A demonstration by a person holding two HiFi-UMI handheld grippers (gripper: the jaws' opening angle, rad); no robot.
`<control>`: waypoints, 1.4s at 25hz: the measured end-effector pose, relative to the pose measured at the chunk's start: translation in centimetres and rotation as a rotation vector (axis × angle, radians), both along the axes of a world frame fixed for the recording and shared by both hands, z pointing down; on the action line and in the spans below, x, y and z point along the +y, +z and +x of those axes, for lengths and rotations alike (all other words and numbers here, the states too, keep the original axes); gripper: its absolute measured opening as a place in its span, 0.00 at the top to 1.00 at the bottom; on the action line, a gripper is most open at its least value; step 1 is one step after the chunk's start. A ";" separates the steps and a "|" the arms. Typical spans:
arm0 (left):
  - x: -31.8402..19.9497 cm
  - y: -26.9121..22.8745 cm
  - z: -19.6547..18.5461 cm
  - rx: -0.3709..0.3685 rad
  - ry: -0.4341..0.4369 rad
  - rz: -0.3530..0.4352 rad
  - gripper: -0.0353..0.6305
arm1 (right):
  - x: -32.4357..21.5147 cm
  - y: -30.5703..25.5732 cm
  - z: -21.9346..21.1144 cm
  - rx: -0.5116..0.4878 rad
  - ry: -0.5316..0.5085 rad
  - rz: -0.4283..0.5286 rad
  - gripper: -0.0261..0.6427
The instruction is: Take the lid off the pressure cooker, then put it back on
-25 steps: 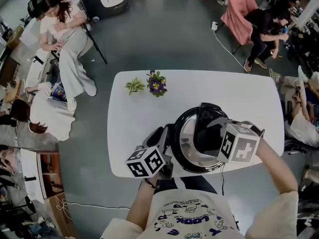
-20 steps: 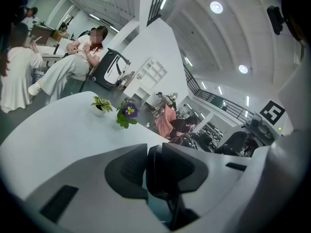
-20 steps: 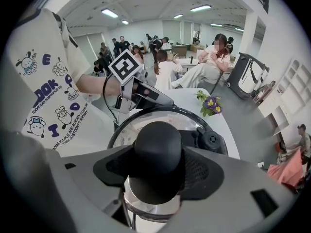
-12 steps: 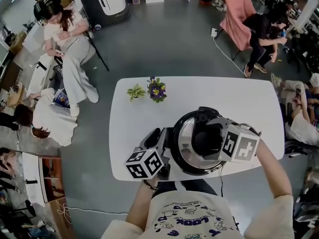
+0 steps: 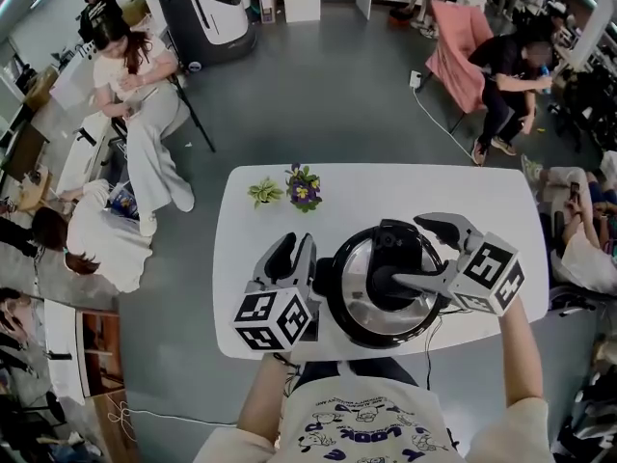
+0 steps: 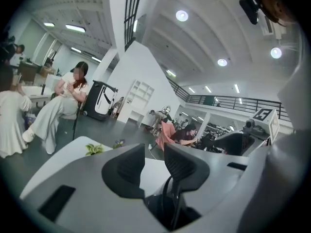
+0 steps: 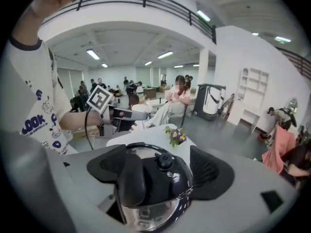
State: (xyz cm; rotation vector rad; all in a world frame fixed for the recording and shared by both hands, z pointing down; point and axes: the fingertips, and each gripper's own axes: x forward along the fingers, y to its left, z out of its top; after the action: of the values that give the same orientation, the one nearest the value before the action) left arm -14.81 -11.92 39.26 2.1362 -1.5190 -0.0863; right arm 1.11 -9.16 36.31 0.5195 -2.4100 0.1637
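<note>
Head view: the pressure cooker (image 5: 339, 321) stands on the white table (image 5: 251, 225) with its lid (image 5: 359, 268) seated on it, so its contents cannot be seen. The right hand-held gripper (image 5: 400, 251) hangs over the lid with its jaws spread wide. The black lid handle (image 5: 390, 258) lies between and below them, and they are not closed on it. The left hand-held gripper (image 5: 292, 249) is just beside the cooker's left side, its jaws opening with nothing between them. Beyond both grippers, two small pots sit near each other on the table, one holding a green plant (image 5: 260, 167), the other purple flowers (image 5: 304, 174).
</note>
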 end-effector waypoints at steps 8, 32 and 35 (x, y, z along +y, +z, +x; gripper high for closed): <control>-1.2 -6.8 -0.3 -0.139 -0.041 0.200 0.82 | -3.6 -8.4 3.3 -0.410 0.429 0.324 0.57; 0.2 -11.8 0.9 -0.213 -0.087 0.349 0.93 | -2.1 -9.3 6.5 -0.489 0.837 0.529 0.94; 0.3 -11.7 0.6 -0.213 -0.091 0.346 0.93 | -2.1 -9.2 6.5 -0.494 0.846 0.528 0.94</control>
State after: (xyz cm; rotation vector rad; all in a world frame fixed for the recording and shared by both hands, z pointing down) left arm -14.19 -11.59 27.58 2.4053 -1.8365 -0.1694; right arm 7.66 -11.27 27.09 1.9179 -2.5169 0.0029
